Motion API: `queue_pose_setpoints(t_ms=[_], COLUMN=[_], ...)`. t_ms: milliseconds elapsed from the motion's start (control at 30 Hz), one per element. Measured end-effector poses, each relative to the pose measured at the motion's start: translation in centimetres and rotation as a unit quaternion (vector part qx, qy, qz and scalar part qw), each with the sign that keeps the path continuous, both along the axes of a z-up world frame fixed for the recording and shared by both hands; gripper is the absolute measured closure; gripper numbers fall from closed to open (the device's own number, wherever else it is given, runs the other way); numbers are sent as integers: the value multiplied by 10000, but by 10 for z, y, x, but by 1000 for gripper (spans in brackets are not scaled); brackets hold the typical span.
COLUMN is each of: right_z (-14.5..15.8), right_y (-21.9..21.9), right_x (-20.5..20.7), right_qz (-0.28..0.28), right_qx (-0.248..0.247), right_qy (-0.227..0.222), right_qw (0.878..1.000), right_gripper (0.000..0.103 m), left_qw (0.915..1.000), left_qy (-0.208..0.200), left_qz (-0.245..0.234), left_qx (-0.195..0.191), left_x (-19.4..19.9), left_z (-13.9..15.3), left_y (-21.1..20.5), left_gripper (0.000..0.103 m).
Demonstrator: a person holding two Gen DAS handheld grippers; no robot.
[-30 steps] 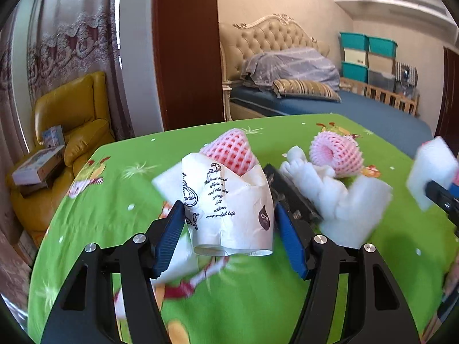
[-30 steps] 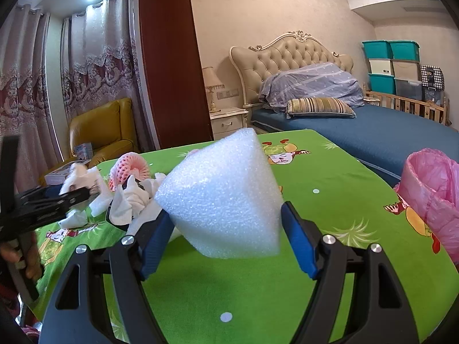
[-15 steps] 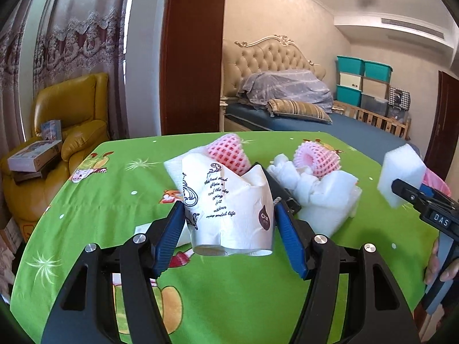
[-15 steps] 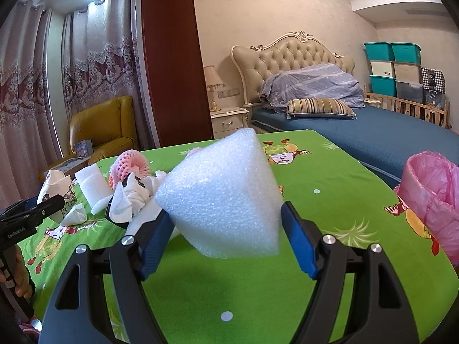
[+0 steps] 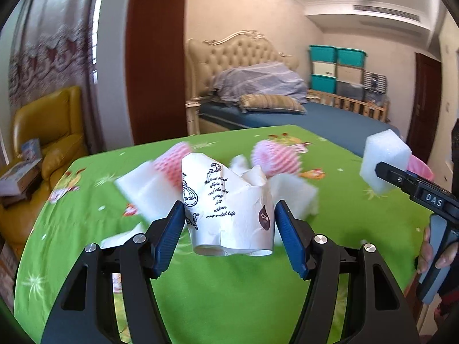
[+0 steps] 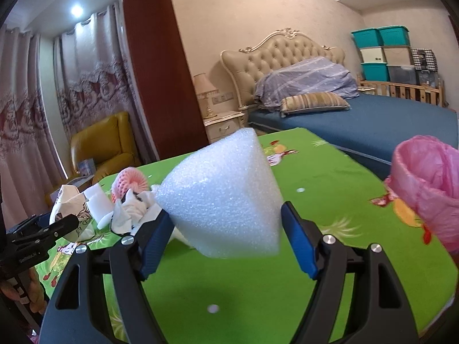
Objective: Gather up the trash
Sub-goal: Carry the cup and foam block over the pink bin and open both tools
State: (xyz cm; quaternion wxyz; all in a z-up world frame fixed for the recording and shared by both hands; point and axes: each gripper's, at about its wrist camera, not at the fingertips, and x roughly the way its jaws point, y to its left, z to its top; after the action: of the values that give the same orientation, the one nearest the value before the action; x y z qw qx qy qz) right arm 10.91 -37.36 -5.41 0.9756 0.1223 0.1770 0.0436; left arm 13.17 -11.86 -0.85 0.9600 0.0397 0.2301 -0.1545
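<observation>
My left gripper is shut on a crumpled white paper cup with dark print, held above the green tablecloth. My right gripper is shut on a white foam block; that block also shows at the right of the left wrist view. A pile of trash lies on the table: pink foam fruit nets, white foam pieces and crumpled white paper. A bin lined with a pink bag stands at the table's right edge.
A blue bed with a tufted headboard stands behind the table. A yellow armchair holding boxes is at the left. Teal storage boxes are stacked in the far corner. A brown pillar rises behind the table.
My left gripper has lifted and swung right with the cup; the trash pile behind it blurs. My right gripper with the foam block has moved closer to the pink-bagged bin.
</observation>
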Motion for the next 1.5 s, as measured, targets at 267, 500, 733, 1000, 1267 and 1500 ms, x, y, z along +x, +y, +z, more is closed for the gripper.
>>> queue_pose_setpoints(t_ms=[267, 500, 733, 1000, 1267, 1500], right_z=[9, 14, 17, 4, -9, -17], right_y=[-38, -80, -136, -216, -274, -293], right_x=[-32, -56, -80, -95, -81, -48], right_qz=[-391, -902, -1494, -2181, -2504, -2461], right_qx=[-327, -651, -825, -789, -706, -826], right_qy=[-141, -156, -85, 181, 429, 677], right_qw=[9986, 9937, 9853, 9726, 9646, 9633], right_gripper=[30, 30, 30, 30, 30, 30], left_qw=[9967, 9867, 9727, 9596, 9503, 9489], left_qy=[66, 161, 258, 419, 800, 1189], left_qz=[-768, -1581, -2278, -2766, -3008, -2923], left_qx=[255, 352, 357, 289, 108, -58], left_x=[3, 5, 10, 29, 61, 95], left_z=[4, 13, 19, 28, 35, 38], left_y=[-59, -129, -204, -299, -391, -455], left_gripper=[42, 42, 42, 42, 42, 42])
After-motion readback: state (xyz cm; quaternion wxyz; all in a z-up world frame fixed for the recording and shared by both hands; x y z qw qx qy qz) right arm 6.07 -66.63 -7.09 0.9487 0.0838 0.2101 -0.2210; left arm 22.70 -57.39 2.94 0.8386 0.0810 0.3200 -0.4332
